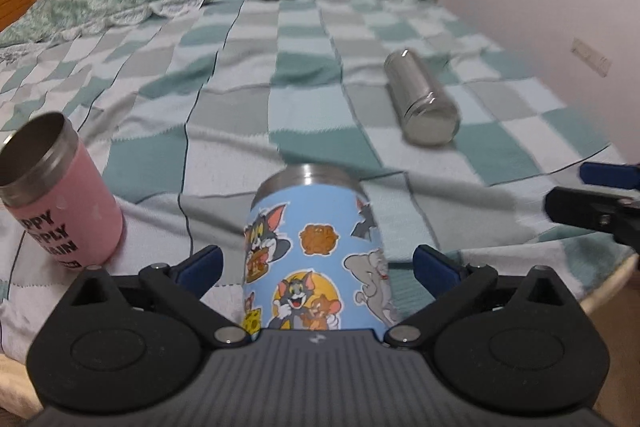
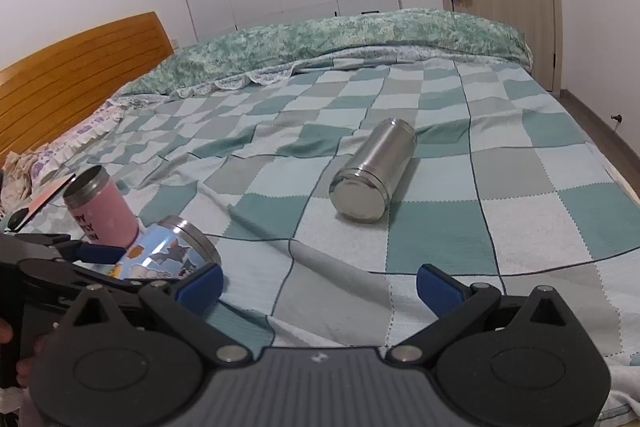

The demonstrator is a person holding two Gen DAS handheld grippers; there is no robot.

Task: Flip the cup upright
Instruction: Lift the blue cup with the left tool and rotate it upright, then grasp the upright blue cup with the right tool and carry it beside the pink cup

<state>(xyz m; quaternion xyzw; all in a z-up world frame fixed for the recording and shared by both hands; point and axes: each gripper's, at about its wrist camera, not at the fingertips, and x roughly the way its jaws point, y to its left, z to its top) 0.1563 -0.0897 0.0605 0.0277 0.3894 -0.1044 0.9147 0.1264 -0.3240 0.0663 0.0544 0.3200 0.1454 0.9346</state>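
A blue cartoon cup [image 1: 312,259] lies between the open jaws of my left gripper [image 1: 318,267]; the pads do not touch it. In the right wrist view the blue cup [image 2: 168,259] lies tilted on its side on the bed, steel rim toward the right. A pink cup [image 1: 60,195] stands upright at the left, also shown in the right wrist view [image 2: 102,207]. A steel cup [image 1: 424,99] lies on its side further back; it also shows in the right wrist view [image 2: 370,175]. My right gripper [image 2: 320,287] is open and empty above the blanket.
The checkered green blanket [image 2: 440,227] covers the bed. A wooden headboard [image 2: 72,75] is at the left, wardrobes and a door behind. The bed's edge [image 1: 608,287] runs at the right, where my right gripper's fingers [image 1: 592,211] show.
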